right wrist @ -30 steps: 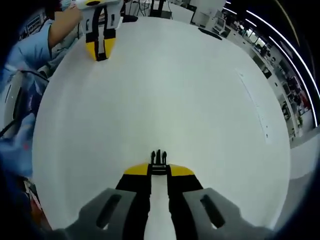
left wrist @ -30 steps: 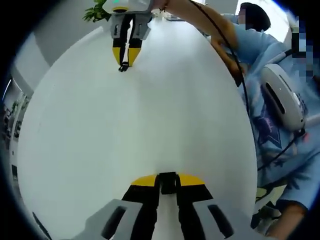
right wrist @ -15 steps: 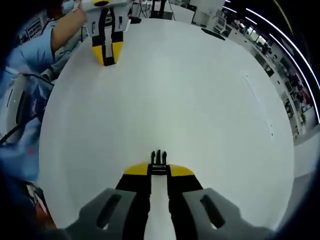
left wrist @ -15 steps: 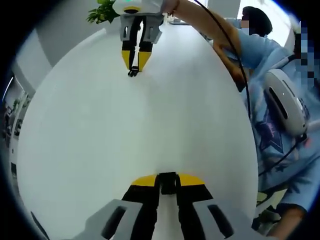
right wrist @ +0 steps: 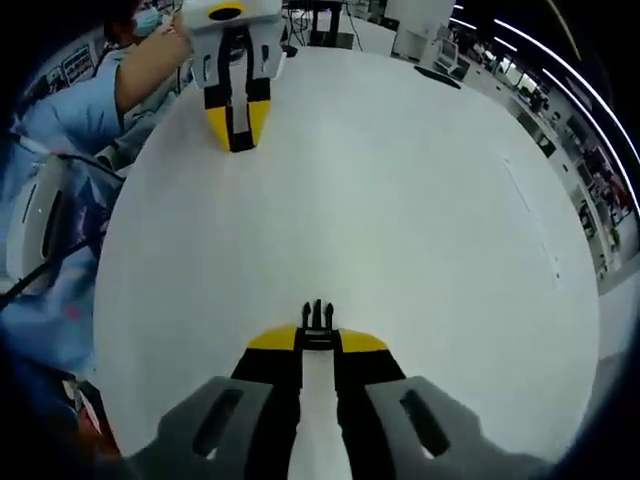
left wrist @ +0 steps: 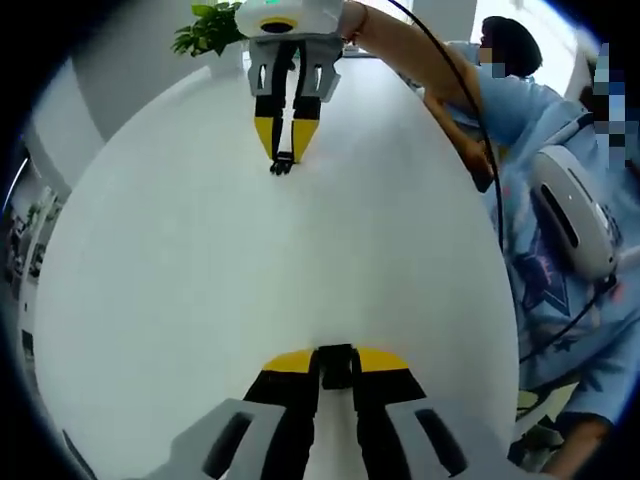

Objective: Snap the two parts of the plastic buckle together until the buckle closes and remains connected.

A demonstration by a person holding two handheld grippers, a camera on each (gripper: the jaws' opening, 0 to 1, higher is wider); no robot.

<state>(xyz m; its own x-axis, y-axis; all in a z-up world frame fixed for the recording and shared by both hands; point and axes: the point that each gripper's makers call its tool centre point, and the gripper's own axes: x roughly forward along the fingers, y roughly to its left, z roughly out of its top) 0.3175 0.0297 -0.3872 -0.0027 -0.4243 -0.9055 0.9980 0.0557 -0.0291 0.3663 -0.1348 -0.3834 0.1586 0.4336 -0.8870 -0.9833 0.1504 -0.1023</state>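
In the left gripper view my left gripper [left wrist: 336, 362] is shut on the black socket half of the buckle [left wrist: 337, 364], held just above the white table [left wrist: 200, 280]. Far across that table the right gripper [left wrist: 285, 160] points back at me, the pronged half [left wrist: 283, 164] sticking out of its tips. In the right gripper view my right gripper [right wrist: 318, 335] is shut on the pronged half [right wrist: 318, 318], prongs pointing forward. The left gripper [right wrist: 238, 138] faces it from the far side, with the socket half [right wrist: 240, 142] between its yellow tips. A wide gap separates the two halves.
A person in a light blue top [left wrist: 560, 260] stands at the table's right edge with a white device [left wrist: 568, 205] on the chest and a black cable [left wrist: 470, 110] along the arm. A green plant [left wrist: 205, 30] sits beyond the far edge. Desks [right wrist: 420, 45] lie behind.
The two grippers have come closer to each other: each looks larger and lower in the other's view. Both stay shut on their buckle halves.
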